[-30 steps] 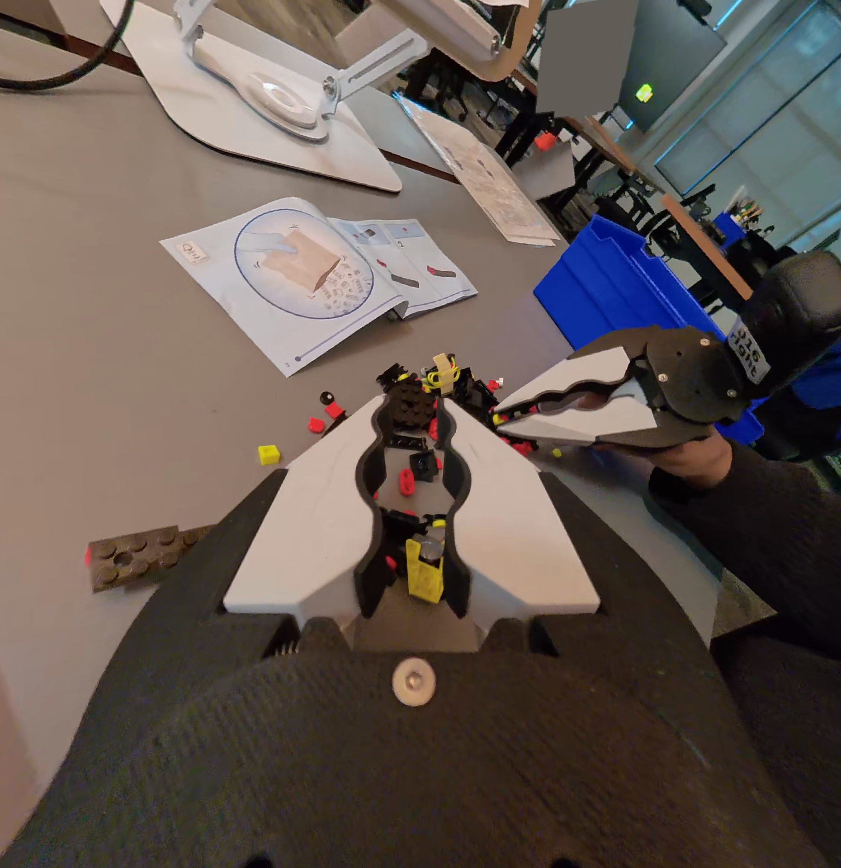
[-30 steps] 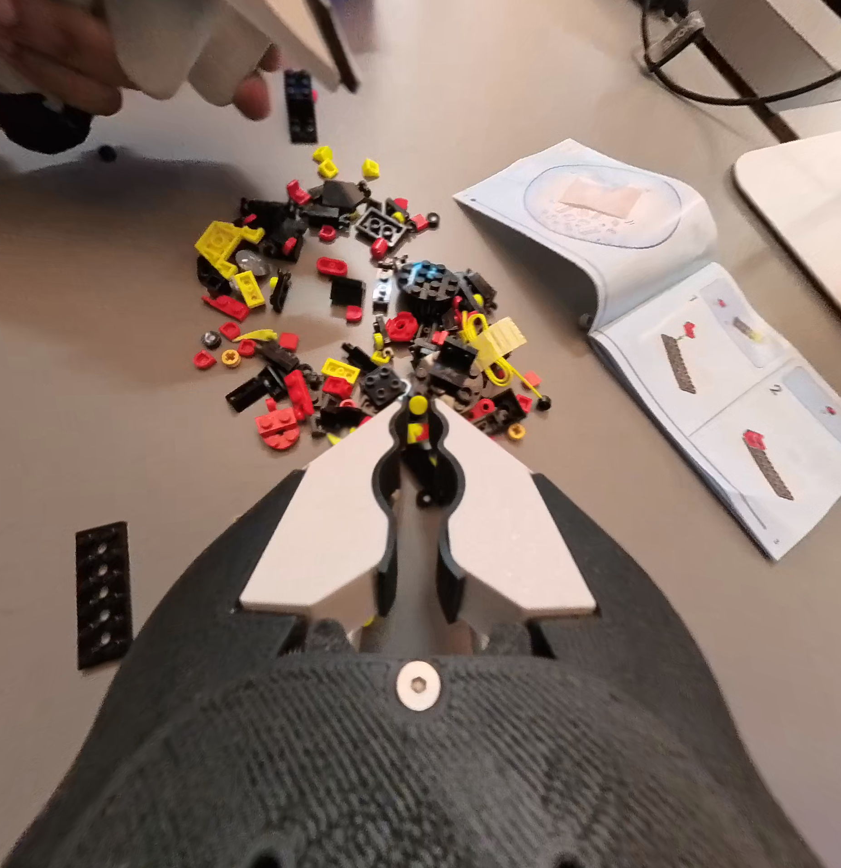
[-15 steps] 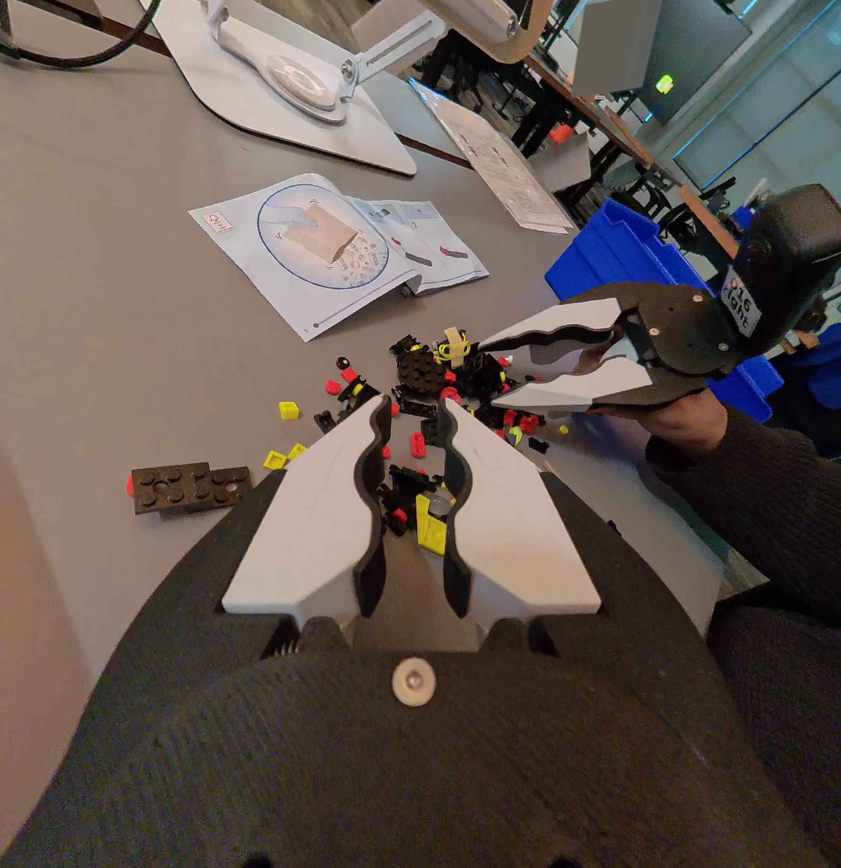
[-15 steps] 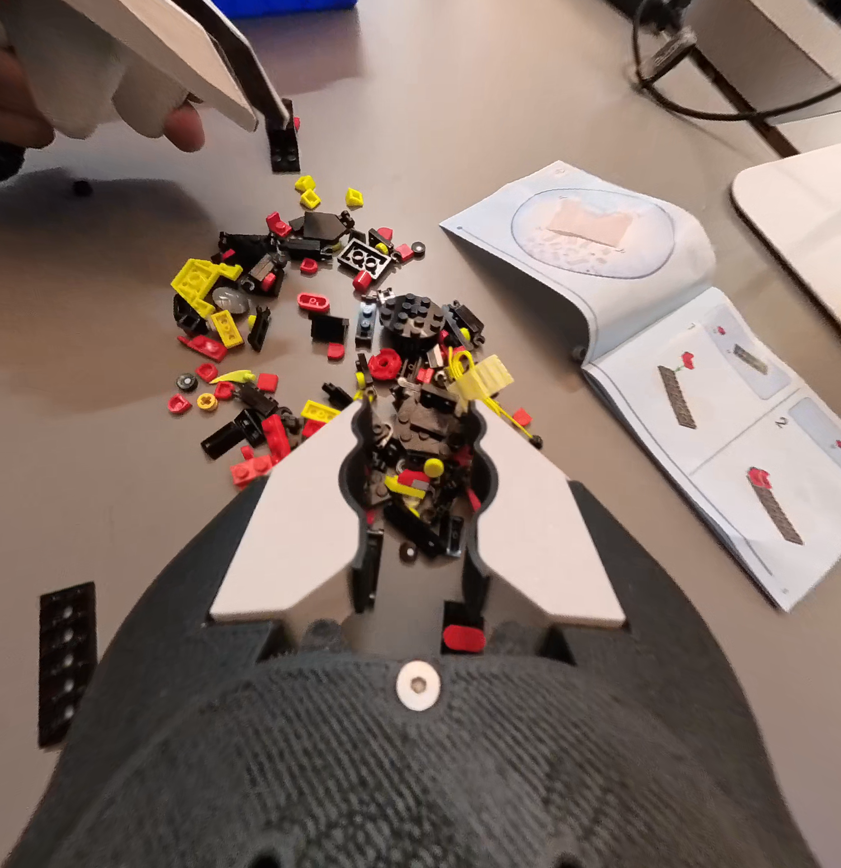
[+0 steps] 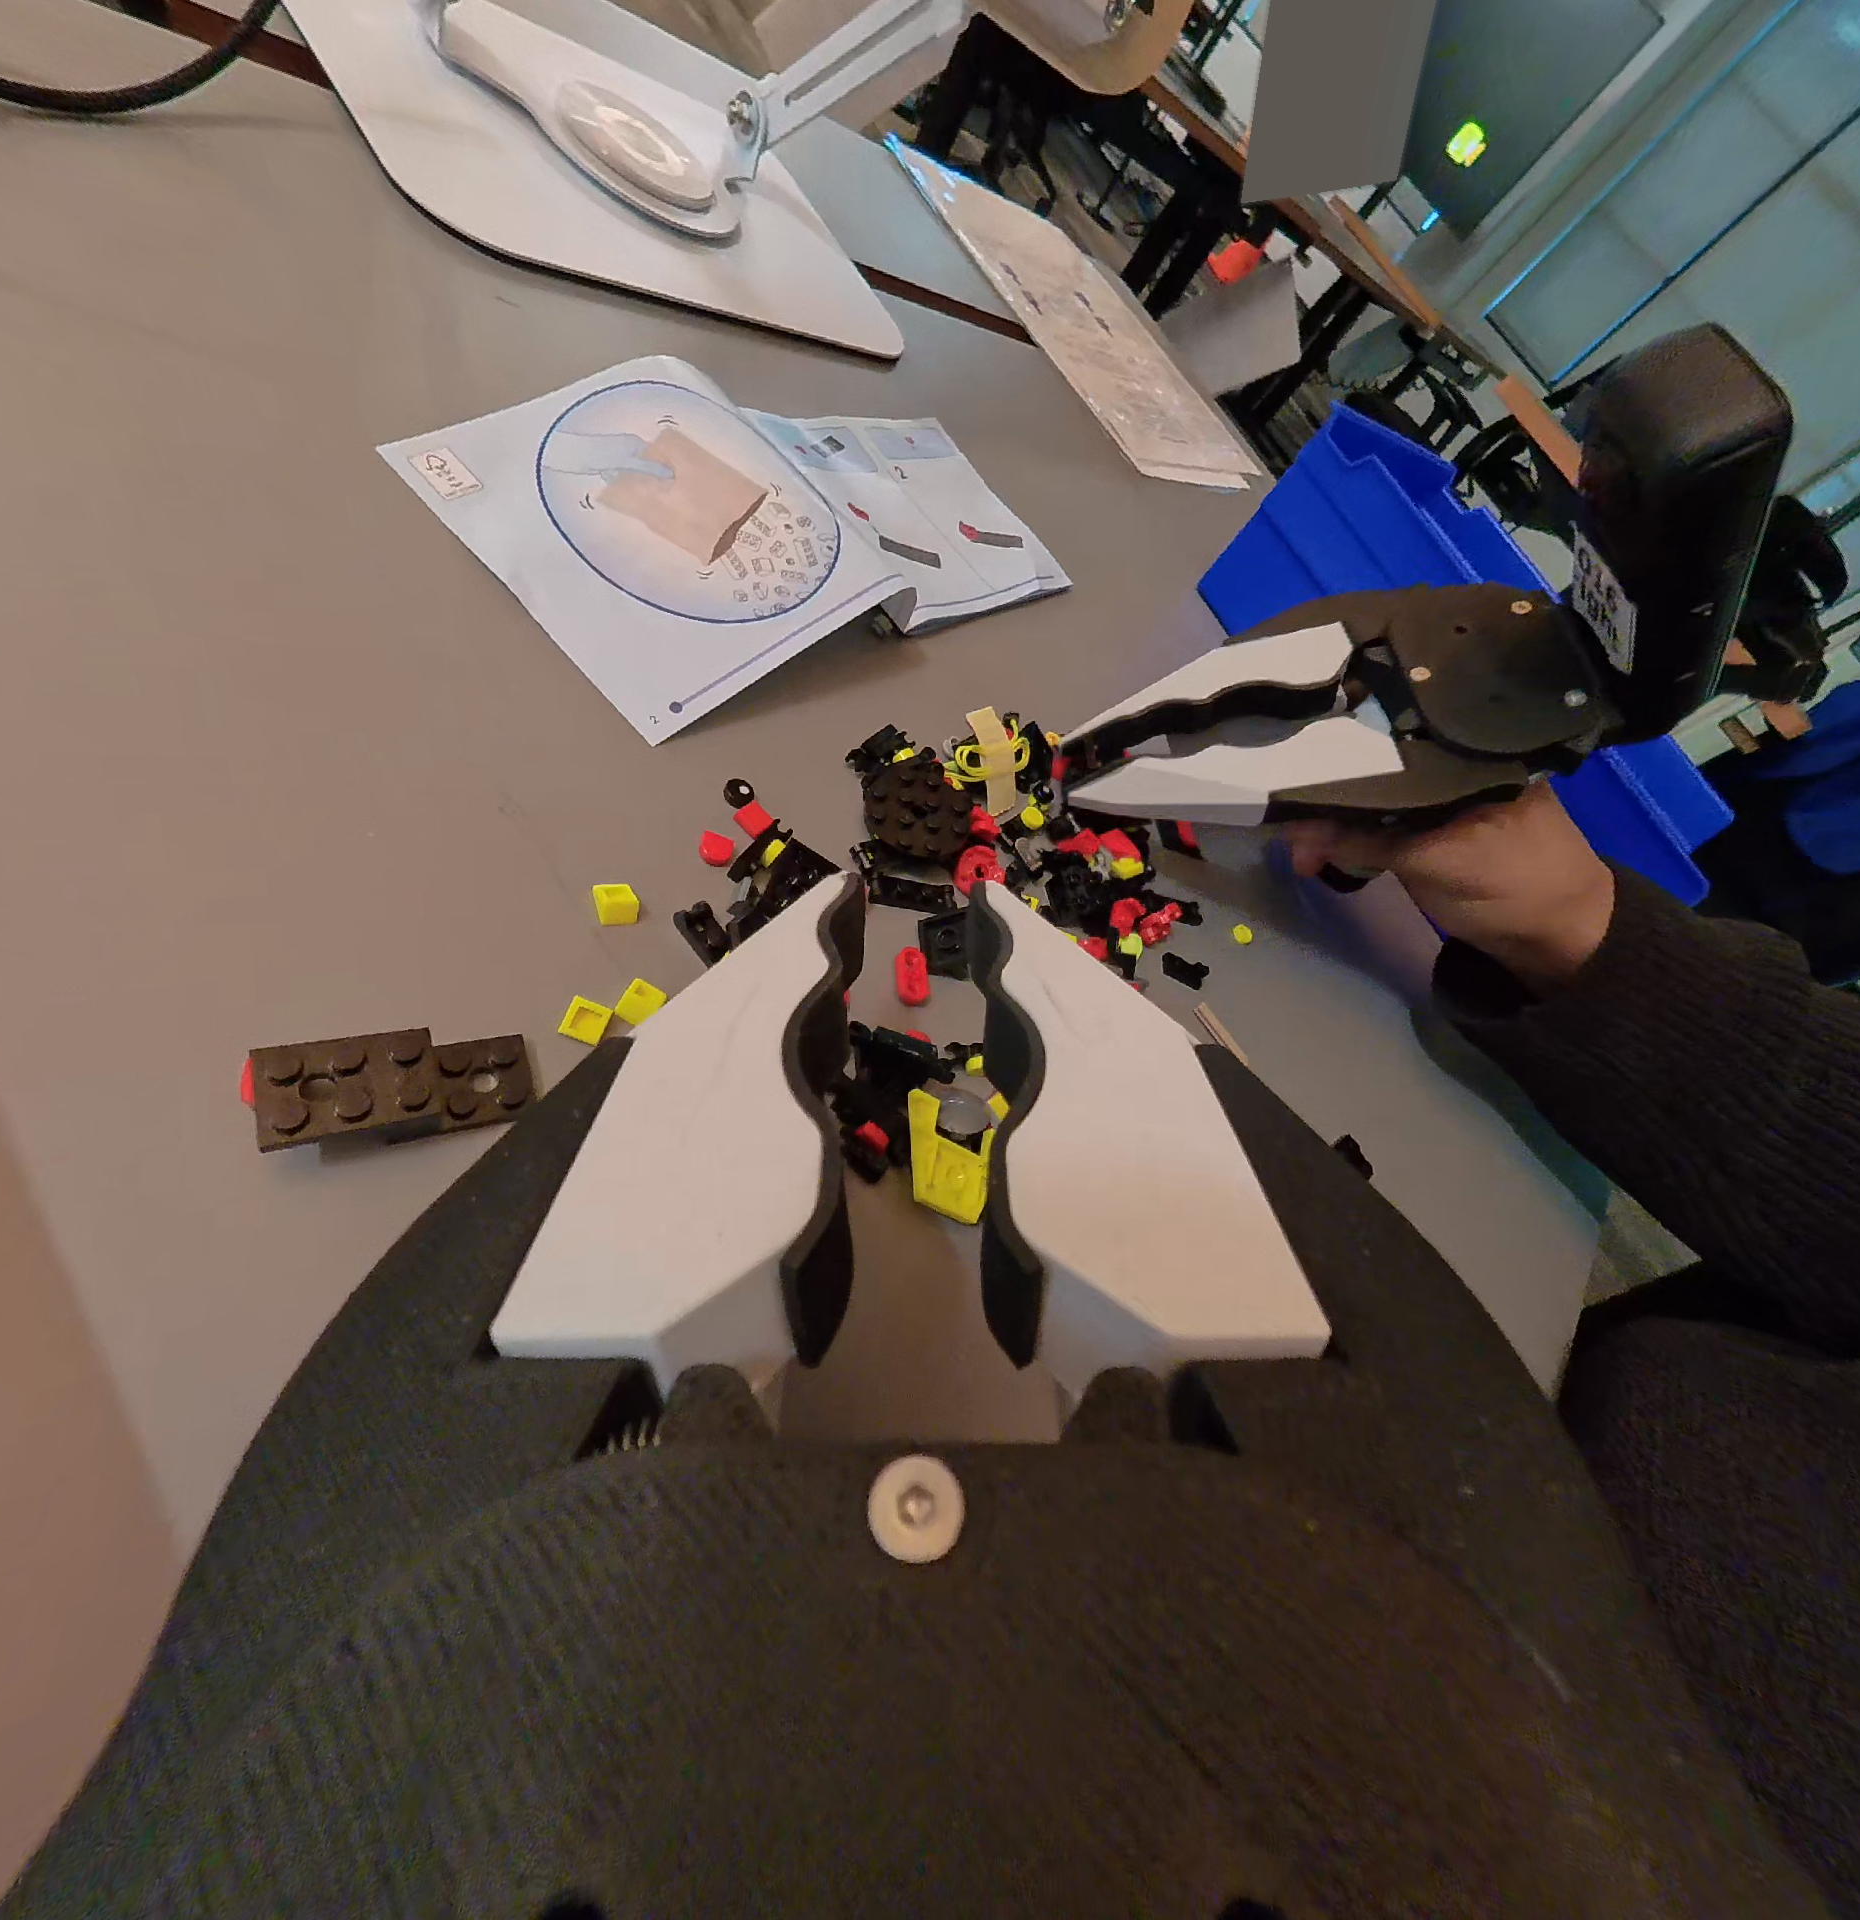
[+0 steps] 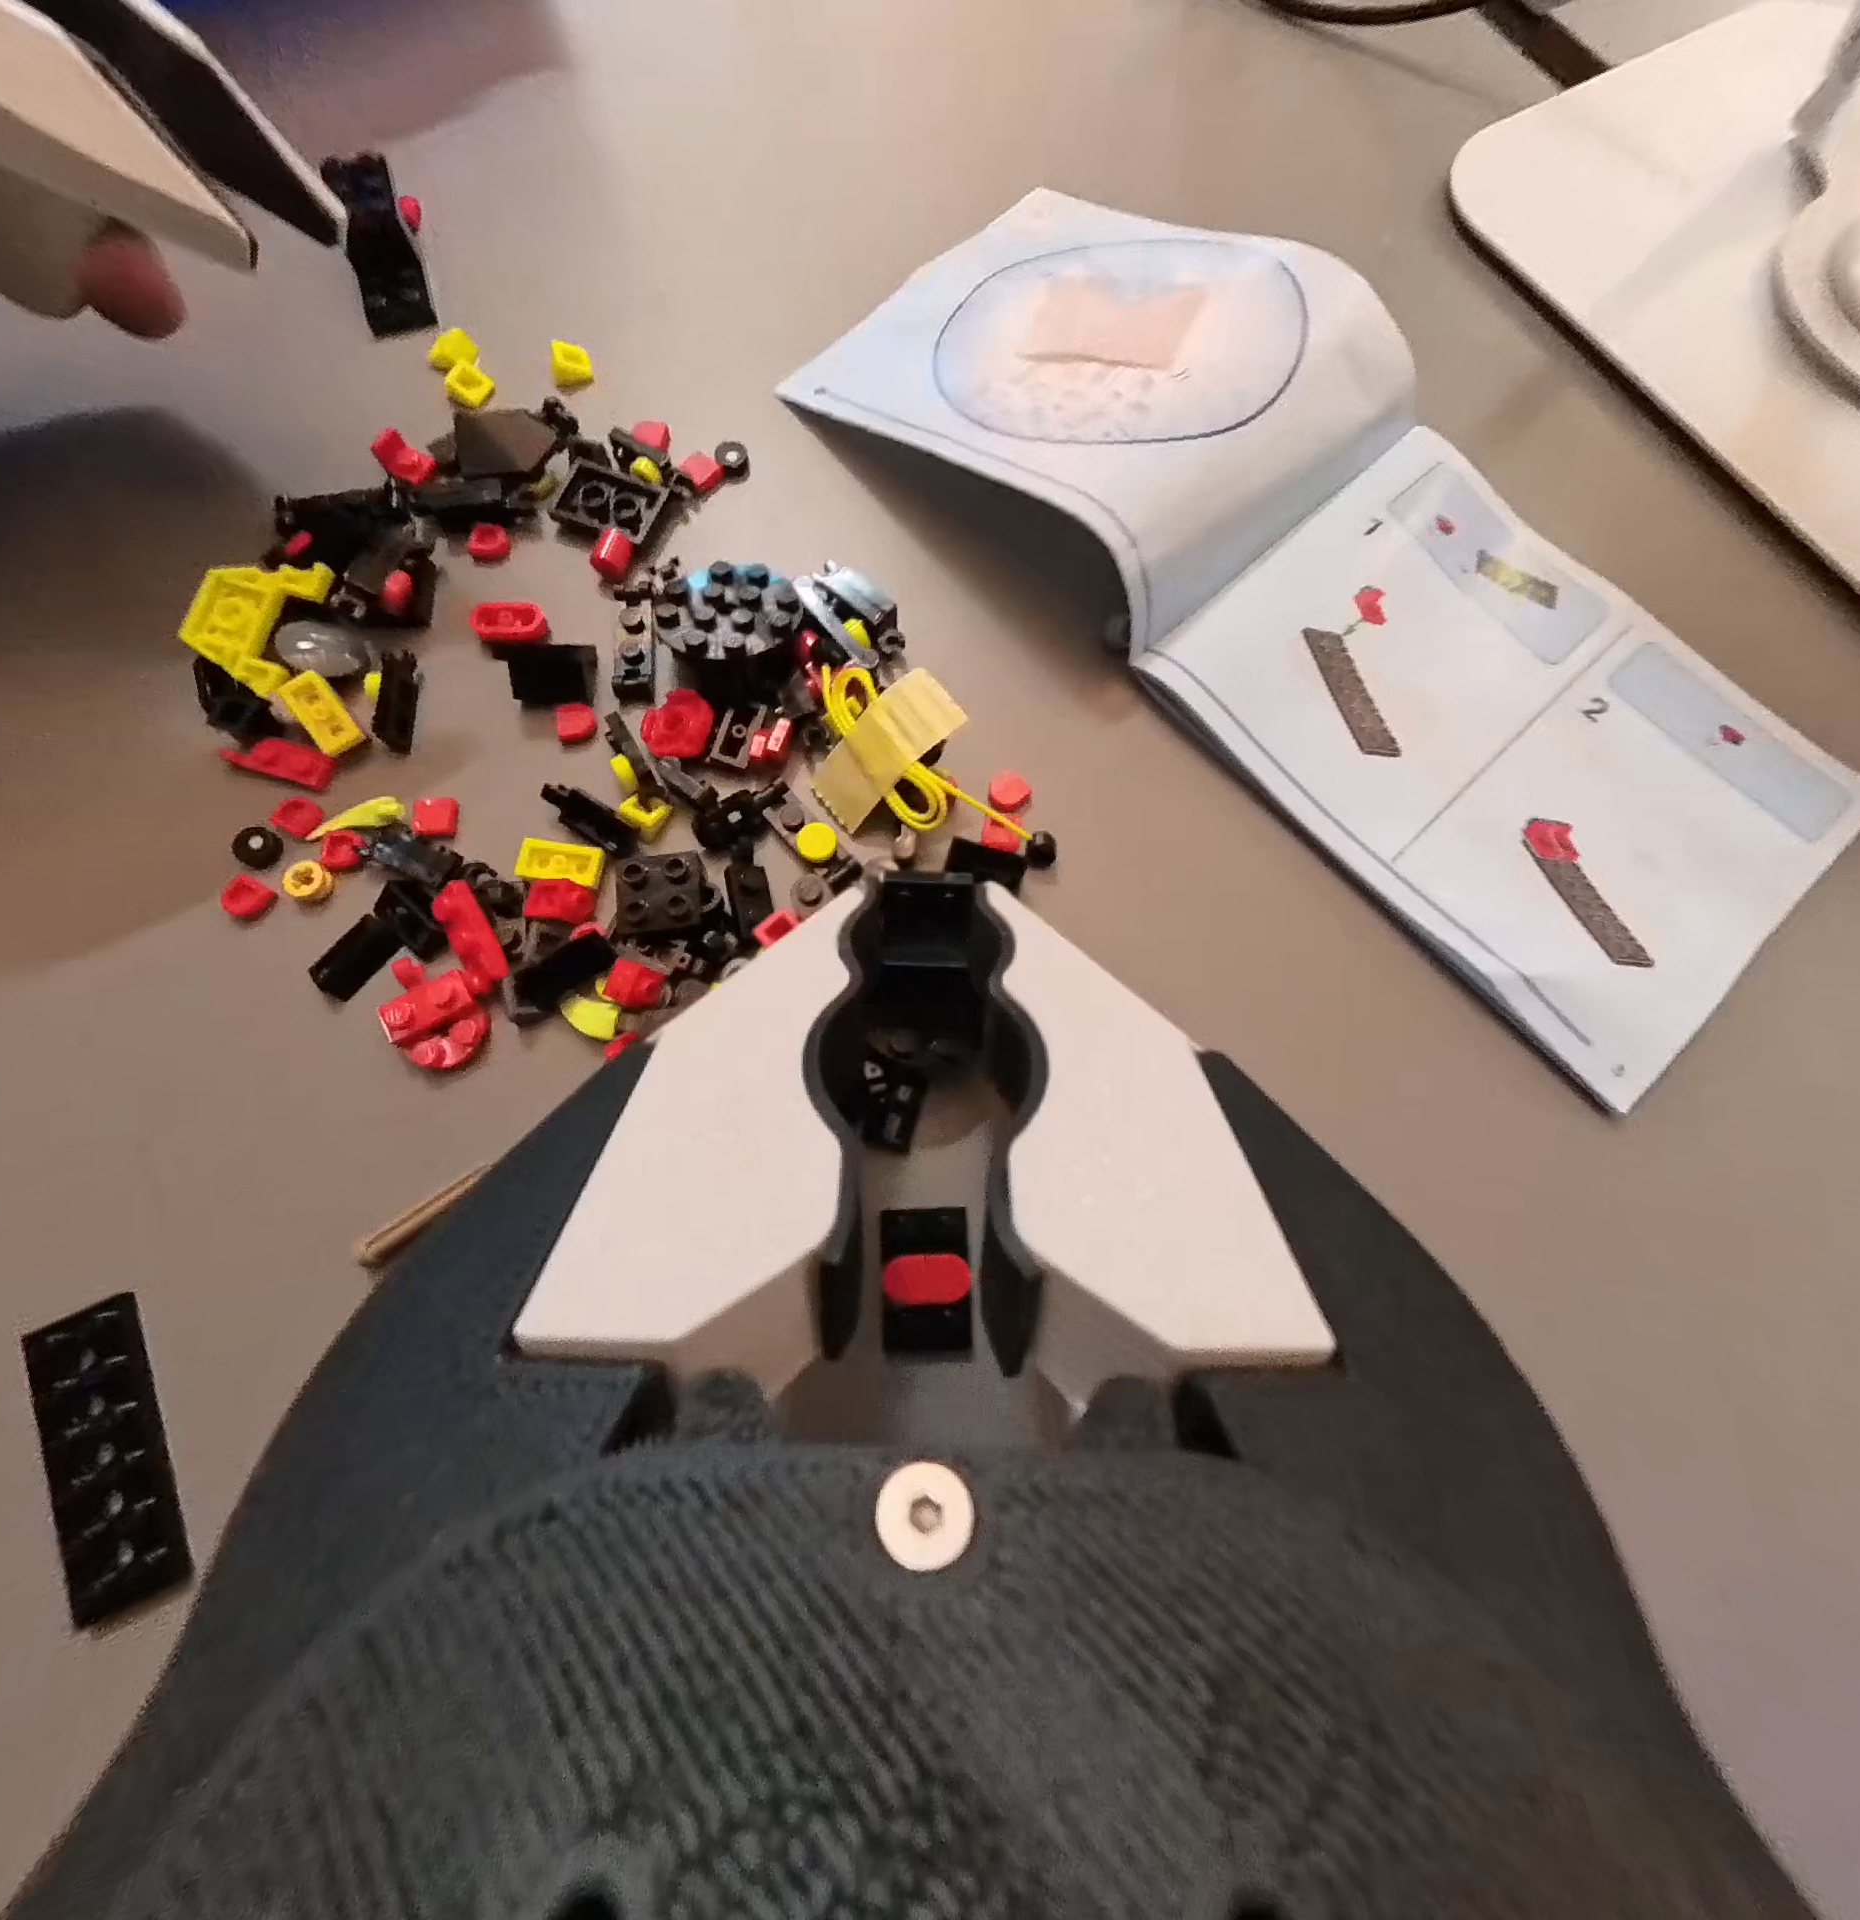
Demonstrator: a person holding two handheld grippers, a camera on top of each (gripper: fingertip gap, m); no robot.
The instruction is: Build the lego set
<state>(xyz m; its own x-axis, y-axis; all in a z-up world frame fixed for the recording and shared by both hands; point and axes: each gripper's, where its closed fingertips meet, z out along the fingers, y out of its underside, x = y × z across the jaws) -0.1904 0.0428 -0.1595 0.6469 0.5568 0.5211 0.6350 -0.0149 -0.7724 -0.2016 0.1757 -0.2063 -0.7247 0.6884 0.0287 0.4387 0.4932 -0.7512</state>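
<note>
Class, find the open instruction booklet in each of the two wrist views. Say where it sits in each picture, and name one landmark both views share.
Left wrist view: the booklet lies upper centre, beyond the brick pile.
Right wrist view: the booklet lies upper right, right of the pile.
Shared landmark: the yellow string bundle at the pile's edge nearest the booklet.

**Grey worktop, strewn with bricks**

A plain grey worktop (image 5: pixel 230 499) carries it all; a scatter of small black, red and yellow lego pieces (image 6: pixel 552 727) lies in the middle; an open instruction booklet (image 5: pixel 718 540) rests beside the scatter; a dark studded plate (image 5: pixel 386 1086) sits apart near three loose yellow bits; a long black plate (image 6: pixel 105 1455) lies alone; a white stand base (image 5: pixel 593 197) occupies the far side.
</note>
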